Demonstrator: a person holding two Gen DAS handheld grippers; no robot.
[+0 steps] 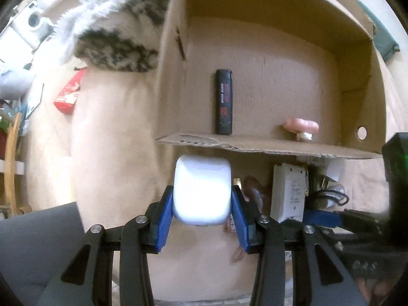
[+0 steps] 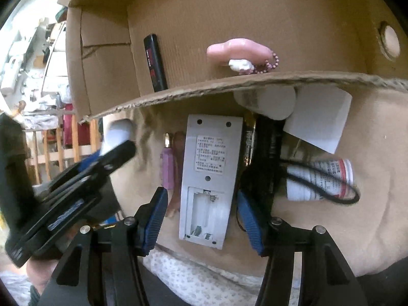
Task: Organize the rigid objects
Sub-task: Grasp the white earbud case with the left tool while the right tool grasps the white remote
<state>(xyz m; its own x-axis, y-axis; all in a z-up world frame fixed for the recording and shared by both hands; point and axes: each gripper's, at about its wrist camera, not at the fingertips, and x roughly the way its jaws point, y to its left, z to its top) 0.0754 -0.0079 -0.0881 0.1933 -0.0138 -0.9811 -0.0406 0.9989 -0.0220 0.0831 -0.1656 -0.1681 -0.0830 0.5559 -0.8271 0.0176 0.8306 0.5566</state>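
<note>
Left gripper [image 1: 202, 218] was clamped on a white case [image 1: 202, 191], blue pads [image 1: 165, 219] pressed to both its sides, case held just outside the near edge of the cardboard box [image 1: 267, 148]. Inside the box on its floor: a black lighter [image 1: 224, 102] lying lengthwise near the left wall, and a pink keychain toy [image 1: 302, 126] near the front edge, well apart from the lighter.

Right gripper [image 2: 204, 216] was partly open, jaws straddling a white remote [image 2: 207, 178] that lay back-side up with its battery bay uncovered; pads did not touch it, gaps visible on both sides. Remote sat on the beige cloth [image 2: 357, 216] just in front of the box. Left of the remote, a pink tube [image 2: 167, 170] with a gold cap. Right of it, a black device [image 2: 262, 165], then a printed white tube [image 2: 323, 178] with a black cord looped over it. White paper [image 2: 318, 119] was tucked under the box edge. A furry grey-white item [image 1: 114, 38] lay left of the box.
</note>
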